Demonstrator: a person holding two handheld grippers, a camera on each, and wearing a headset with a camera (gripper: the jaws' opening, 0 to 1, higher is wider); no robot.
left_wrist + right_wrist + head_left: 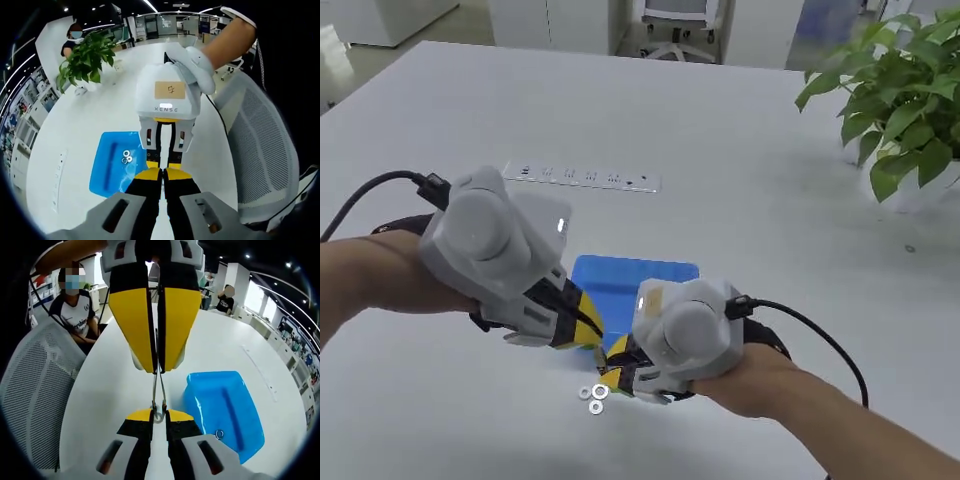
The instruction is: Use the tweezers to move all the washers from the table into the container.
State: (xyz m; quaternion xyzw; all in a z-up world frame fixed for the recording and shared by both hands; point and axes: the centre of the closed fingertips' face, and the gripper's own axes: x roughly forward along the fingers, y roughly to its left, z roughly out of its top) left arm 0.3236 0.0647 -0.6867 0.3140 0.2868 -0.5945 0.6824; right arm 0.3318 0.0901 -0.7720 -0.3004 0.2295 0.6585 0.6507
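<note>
Pinching the tweezers (159,390), left claw (163,172) and right claw (159,416) seem clamped, its tips hidden.

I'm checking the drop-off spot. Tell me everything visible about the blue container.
The blue container is a rectangular tray with rounded corners and raised walls, glossy like plastic. It lies flat and open-topped on the white table. In the left gripper view a few washers lie on its floor.
</note>
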